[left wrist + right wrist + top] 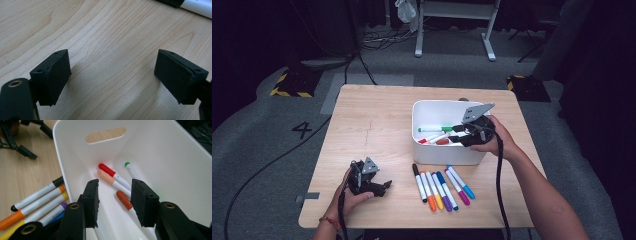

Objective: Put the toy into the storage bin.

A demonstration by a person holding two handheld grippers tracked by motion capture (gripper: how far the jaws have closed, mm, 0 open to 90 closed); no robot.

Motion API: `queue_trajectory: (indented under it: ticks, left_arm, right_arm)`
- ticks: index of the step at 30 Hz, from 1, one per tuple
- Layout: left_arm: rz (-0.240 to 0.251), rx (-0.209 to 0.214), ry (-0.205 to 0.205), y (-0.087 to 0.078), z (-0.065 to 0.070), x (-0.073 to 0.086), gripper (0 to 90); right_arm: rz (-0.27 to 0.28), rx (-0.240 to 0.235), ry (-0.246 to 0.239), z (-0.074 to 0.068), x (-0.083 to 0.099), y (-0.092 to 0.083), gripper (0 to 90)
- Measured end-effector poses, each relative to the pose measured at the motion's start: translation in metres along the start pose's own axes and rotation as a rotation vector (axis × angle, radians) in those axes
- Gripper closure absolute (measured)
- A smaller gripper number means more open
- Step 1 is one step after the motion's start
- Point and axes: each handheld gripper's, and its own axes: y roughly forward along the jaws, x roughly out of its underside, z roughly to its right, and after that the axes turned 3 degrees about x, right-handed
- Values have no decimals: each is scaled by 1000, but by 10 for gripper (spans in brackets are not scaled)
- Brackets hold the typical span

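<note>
Markers (113, 178) lie in the white bin (427, 150); my right hand-held gripper (113, 202) hangs part-open above them, my left hand-held gripper (112, 75) wide near the counter's (377, 120) front-left corner.

R gripper (460, 134) over bin (421, 150), markers (442, 187) beside.

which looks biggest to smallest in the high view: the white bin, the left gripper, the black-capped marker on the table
1. white bin
2. left gripper, by bulk
3. black-capped marker, thinnest, though about as long as the gripper

All sit at similar depth on the table, so the order is fairly safe.
</note>
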Motion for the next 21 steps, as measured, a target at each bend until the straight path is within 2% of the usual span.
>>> queue_trajectory:
  ticks: [1,2,5,7,8,9,13,15,19,21]
  left_arm:
    - [0,0,0,0,0,0,137]
    - [1,0,1,0,0,0,137]
    - [0,0,0,0,0,0,138]
    - [1,0,1,0,0,0,138]
    - [1,0,1,0,0,0,138]
    - [1,-1,2,0,0,0,137]
    - [0,0,0,0,0,0,137]
    - [1,0,2,0,0,0,137]
    - [1,0,1,0,0,0,137]
    - [1,0,1,0,0,0,138]
  right_arm:
    - [0,0,0,0,0,0,572]
    - [26,7,10,0,1,-5,558]
    - [101,36,41,-1,6,-27,530]
    - [130,50,54,-2,10,-39,521]
    - [130,50,54,-2,10,-39,521]
    - [152,67,59,-4,14,-49,501]
    - [168,77,64,-8,22,-62,485]
    - [182,87,80,-13,33,-71,475]
    - [186,89,85,-19,45,-77,473]
    - [191,83,96,-26,57,-81,467]
